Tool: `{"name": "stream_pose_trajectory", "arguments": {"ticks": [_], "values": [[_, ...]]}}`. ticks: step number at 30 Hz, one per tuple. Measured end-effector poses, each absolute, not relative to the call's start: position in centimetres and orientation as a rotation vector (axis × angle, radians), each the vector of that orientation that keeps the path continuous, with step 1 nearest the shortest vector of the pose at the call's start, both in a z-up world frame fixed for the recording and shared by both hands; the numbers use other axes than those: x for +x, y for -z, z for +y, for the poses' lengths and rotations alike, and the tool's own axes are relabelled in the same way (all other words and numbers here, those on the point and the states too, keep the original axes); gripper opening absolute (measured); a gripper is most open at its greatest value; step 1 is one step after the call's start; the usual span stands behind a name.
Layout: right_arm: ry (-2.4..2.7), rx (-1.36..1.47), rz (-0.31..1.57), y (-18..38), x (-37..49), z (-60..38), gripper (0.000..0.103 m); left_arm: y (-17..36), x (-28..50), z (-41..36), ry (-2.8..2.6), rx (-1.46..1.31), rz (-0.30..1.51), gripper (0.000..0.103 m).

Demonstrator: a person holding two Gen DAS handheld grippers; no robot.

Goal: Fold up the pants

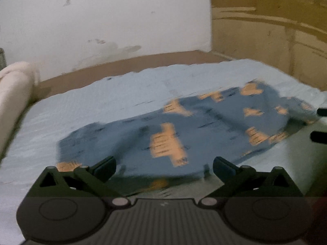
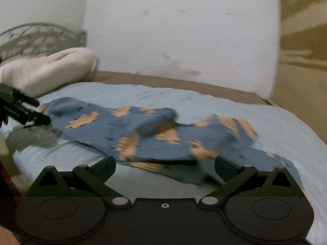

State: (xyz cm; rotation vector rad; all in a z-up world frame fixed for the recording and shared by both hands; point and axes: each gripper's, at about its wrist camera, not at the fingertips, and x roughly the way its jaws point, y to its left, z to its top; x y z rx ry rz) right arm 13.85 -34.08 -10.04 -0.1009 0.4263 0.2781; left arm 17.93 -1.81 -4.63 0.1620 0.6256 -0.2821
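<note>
Blue pants (image 1: 194,126) with orange prints lie spread across the light blue bed sheet (image 1: 92,106), blurred in both views. My left gripper (image 1: 164,166) hovers open at their near edge with nothing pressed between its fingers. My right gripper (image 2: 164,166) is open too, just above the near hem of the pants (image 2: 143,130), where the cloth looks rumpled and partly doubled over in the middle. Each gripper shows in the other's view: the right gripper (image 1: 319,124) at the pants' right end, the left gripper (image 2: 43,111) at their left end.
A white pillow (image 2: 51,69) lies at the head of the bed in front of a metal headboard (image 2: 36,36). Behind the bed are a white wall (image 1: 112,20) and a brown bed frame edge (image 1: 143,61). A wooden cabinet (image 1: 265,30) stands at the right.
</note>
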Motion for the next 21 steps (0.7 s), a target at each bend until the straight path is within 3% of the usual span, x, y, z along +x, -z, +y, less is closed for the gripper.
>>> {"name": "stream_pose_trajectory", "arguments": {"ticks": [11,17,20,21], "values": [[-0.041,-0.039,0.525,9.7,18.5,-46.8,0.101,4.4,19.3,-14.2,0.506,0.222,0.542,0.102],[-0.028,0.094,0.695,10.8,24.0,-51.8,0.084,5.5,19.7,-18.5,0.535,0.297,0.534,0.102],[-0.032,0.13,0.763,11.9,25.5,-52.9,0.06,5.8,19.7,-19.4,0.546,0.31,0.536,0.102],[-0.04,0.145,0.776,12.1,25.7,-53.1,0.047,5.8,19.7,-19.6,0.55,0.312,0.533,0.102]]}}
